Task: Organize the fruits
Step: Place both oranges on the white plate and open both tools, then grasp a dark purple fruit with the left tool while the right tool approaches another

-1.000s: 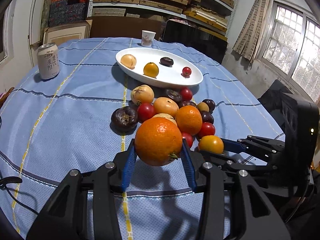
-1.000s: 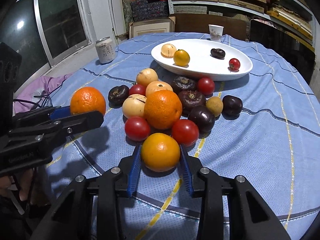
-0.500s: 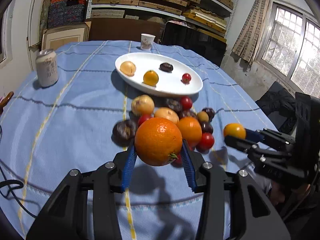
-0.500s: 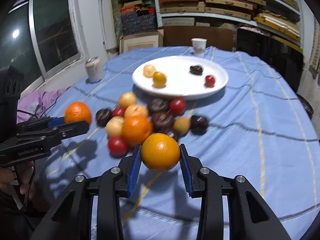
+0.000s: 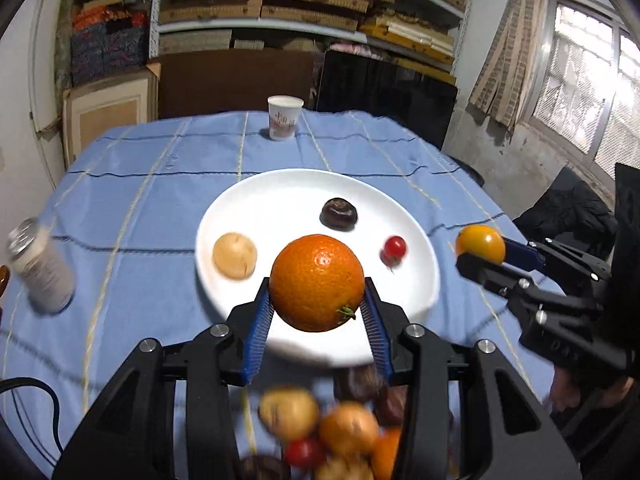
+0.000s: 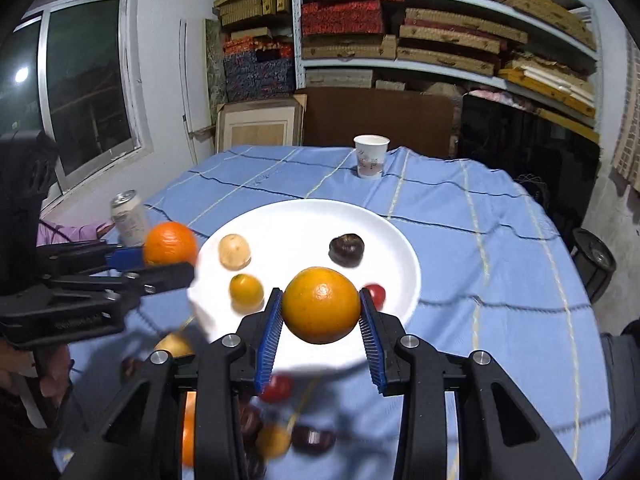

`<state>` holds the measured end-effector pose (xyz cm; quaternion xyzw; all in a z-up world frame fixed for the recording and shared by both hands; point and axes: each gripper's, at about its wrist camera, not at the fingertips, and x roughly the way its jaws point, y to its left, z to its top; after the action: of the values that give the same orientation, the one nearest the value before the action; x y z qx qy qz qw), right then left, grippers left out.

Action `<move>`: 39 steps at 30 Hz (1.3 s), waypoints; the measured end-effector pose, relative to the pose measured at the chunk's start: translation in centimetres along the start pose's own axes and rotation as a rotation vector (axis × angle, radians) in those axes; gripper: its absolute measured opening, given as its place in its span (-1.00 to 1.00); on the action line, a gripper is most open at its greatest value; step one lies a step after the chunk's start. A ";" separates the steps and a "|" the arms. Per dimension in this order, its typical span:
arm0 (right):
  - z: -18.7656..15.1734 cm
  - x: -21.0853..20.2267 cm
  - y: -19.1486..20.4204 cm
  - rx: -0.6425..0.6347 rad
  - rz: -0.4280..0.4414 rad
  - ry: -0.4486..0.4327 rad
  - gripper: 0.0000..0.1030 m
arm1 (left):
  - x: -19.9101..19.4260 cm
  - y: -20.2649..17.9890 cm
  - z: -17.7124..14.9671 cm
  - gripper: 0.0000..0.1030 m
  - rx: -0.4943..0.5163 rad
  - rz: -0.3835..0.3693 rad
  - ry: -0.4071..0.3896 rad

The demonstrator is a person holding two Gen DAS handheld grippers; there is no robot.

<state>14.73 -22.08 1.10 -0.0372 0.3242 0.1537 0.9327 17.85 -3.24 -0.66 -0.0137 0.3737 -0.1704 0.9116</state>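
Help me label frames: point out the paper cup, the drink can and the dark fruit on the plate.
paper cup (image 6: 371, 158): right wrist view, middle of its side wall.
drink can (image 5: 42, 270): left wrist view, blurred side of the can.
dark fruit (image 5: 339, 213): left wrist view, top of the fruit.

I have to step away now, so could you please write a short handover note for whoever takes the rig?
Left gripper: shut on an orange, held in front of the plate.
Right gripper: shut on a yellow-orange fruit, also at the plate.
Done: four fruits lie on the plate: a tan one, a dark one, a tomato and a small yellow-orange one.
Left: set both held fruits down, then move the pile on the cloth in front of the plate.
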 end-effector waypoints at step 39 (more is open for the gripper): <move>-13.3 -5.3 3.1 0.077 0.026 0.083 0.01 | -5.8 0.9 -14.0 0.50 0.011 0.117 0.023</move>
<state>1.94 -22.75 -6.01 -0.0035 0.3687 0.1516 0.9171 4.69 0.94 -6.94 0.0151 0.3835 -0.1189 0.9157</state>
